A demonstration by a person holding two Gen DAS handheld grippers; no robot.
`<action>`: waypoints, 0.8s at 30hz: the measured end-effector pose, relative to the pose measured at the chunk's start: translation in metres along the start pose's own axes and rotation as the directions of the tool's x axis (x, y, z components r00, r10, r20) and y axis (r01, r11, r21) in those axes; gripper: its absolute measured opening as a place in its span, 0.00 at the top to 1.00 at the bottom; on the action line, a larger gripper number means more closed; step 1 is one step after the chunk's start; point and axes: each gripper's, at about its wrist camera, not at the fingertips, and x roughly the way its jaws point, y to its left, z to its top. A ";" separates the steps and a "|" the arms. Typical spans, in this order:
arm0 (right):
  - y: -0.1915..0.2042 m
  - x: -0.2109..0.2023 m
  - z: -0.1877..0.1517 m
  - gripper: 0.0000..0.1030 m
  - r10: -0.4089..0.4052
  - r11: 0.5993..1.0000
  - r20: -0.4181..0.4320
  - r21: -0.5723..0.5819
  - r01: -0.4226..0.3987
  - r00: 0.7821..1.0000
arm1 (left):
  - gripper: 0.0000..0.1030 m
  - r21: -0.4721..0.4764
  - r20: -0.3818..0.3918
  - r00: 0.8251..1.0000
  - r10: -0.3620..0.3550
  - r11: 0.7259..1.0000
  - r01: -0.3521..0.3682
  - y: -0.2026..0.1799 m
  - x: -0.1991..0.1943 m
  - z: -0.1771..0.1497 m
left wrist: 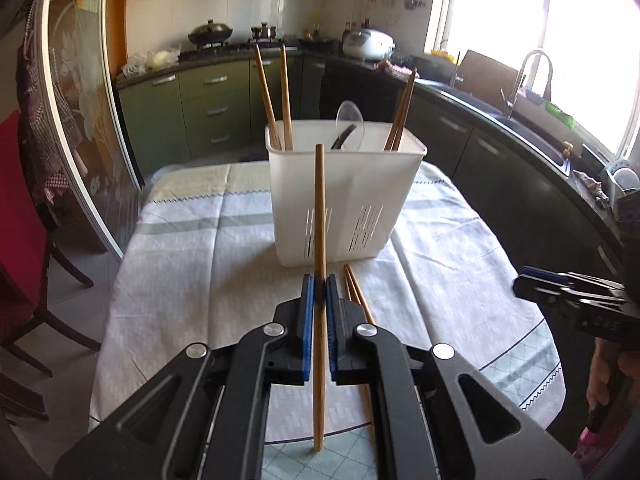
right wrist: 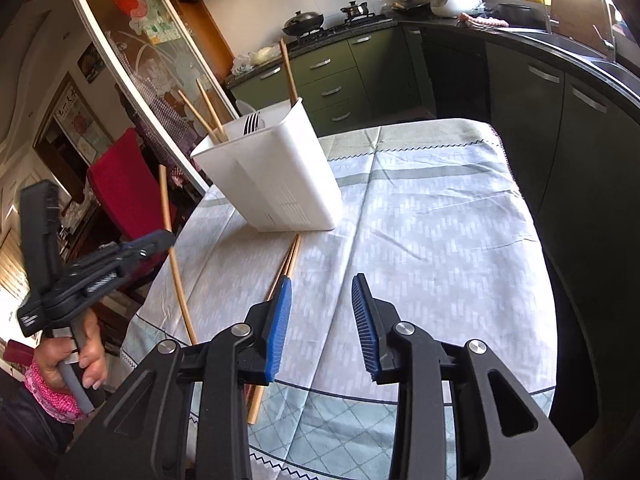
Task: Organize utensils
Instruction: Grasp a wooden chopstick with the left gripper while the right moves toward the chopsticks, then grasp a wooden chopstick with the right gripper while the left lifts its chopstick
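Observation:
My left gripper [left wrist: 319, 280] is shut on a wooden chopstick [left wrist: 319, 208], held upright above the table in front of a white utensil holder [left wrist: 344, 200]. The holder contains chopsticks [left wrist: 272, 96], a clear spoon [left wrist: 351, 122] and a fork [right wrist: 251, 123]. A pair of chopsticks [left wrist: 358, 296] lies on the tablecloth near the holder. My right gripper [right wrist: 322, 284] is open and empty, above the loose pair [right wrist: 288, 264]. The left gripper [right wrist: 120, 256] with its held chopstick [right wrist: 172, 248] shows at the left of the right wrist view.
The table carries a pale checked tablecloth [right wrist: 420, 220]. A red chair [right wrist: 124, 184] stands at the table's left side. Green kitchen cabinets [left wrist: 208, 108] and a dark counter with a sink [left wrist: 532, 92] run behind and to the right.

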 end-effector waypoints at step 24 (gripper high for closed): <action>0.067 0.171 0.021 0.80 -0.221 0.969 -0.276 -0.167 0.180 0.935 | 0.94 0.003 0.222 0.975 -0.006 1.000 0.006 0.044 -0.080 -0.027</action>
